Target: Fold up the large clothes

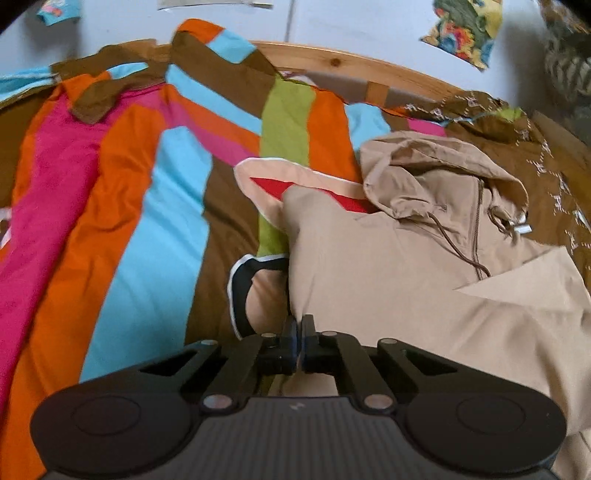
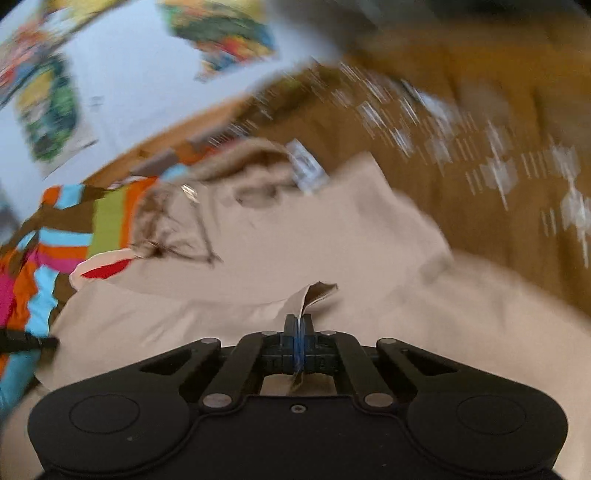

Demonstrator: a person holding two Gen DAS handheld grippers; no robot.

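A beige hooded jacket [image 1: 406, 266] with a brown zipper and drawstrings lies on a bed, hood toward the headboard. My left gripper [image 1: 298, 325] is shut on the jacket's left edge, near a black-and-white trimmed part [image 1: 238, 291]. A peach and red lining [image 1: 280, 181] shows beside the hood. In the blurred right wrist view, my right gripper [image 2: 300, 323] is shut on a fold of the jacket [image 2: 314, 236] and holds that edge [image 2: 317, 291] raised. The left gripper's fingers [image 2: 26, 341] show at the far left edge there.
A striped multicoloured bedspread [image 1: 129, 192] covers the left of the bed. A brown patterned blanket [image 2: 461, 110] lies at the right. A wooden headboard [image 1: 351, 64] stands against a white wall with colourful pictures [image 1: 465, 29].
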